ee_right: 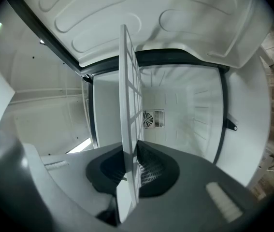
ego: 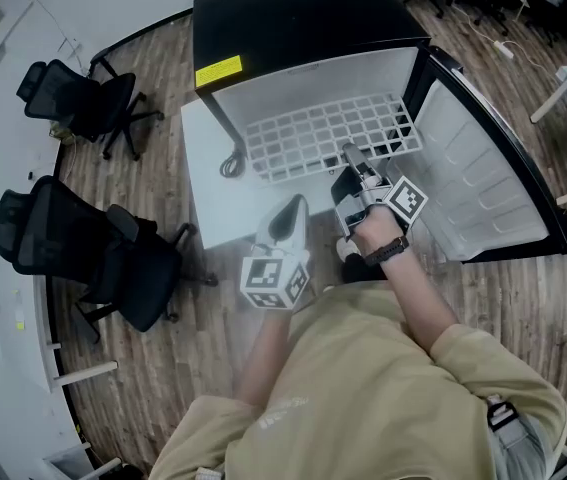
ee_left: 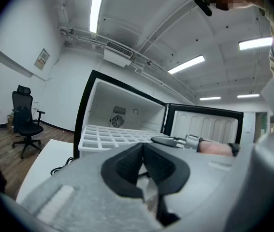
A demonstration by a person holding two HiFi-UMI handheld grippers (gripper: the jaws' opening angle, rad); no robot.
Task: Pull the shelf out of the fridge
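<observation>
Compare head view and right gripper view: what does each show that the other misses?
Head view only: the left gripper short of the fridge and touching nothing, two office chairs, and a yellow label on the fridge top.
Right gripper view only: the right gripper with its pads clamped on the front edge of the shelf, and the fan vent on the back wall.
Both: the white grid shelf, the right gripper at its front edge, the open door and the white interior.
</observation>
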